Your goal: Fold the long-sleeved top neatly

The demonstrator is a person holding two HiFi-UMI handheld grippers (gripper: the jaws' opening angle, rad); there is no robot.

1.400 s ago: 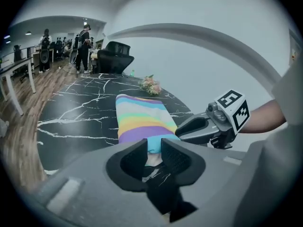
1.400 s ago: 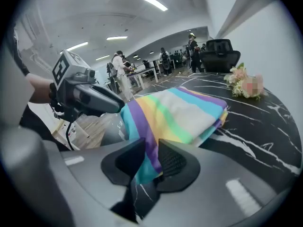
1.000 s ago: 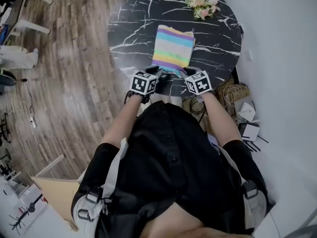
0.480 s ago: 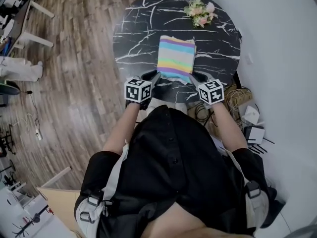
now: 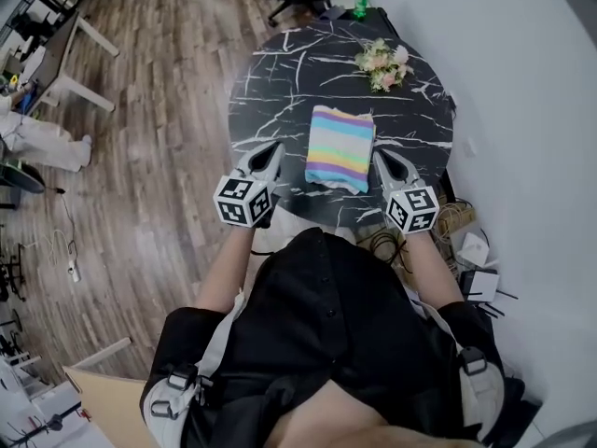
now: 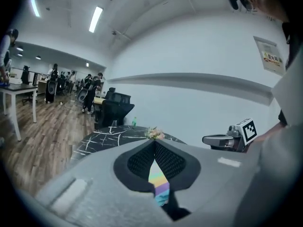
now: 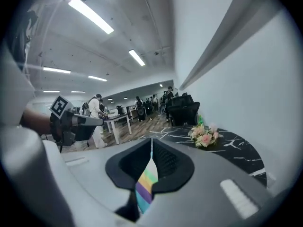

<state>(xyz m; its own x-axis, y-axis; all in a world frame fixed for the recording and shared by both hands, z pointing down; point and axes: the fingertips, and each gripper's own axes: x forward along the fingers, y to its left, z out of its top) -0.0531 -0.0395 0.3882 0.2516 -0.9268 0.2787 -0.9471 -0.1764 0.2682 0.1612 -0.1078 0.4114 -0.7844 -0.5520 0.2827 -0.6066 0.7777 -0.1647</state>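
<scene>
Since a second ago, both grippers have lifted off the near edge of the folded top and spread apart to either side of it. The left gripper [image 5: 273,146] now hangs in the air just to the left of the top [image 5: 340,147], and the right gripper [image 5: 381,154] hangs just to its right. The top lies between the two and neither touches it.

The left gripper's jaws have just been closing. In its own view the tips meet, with nothing caught between them. The right gripper's jaws have just been closing too, and they also stand together and empty.

In each gripper view, the striped cloth shows only through the slot behind the closed tips, lying well below them. The top is a flat striped rectangle on the round black marbled surface [image 5: 280,73], ahead of and below both grippers. A small bunch of flowers [image 5: 384,63] sits beyond the right gripper, past the far end of the top.
</scene>
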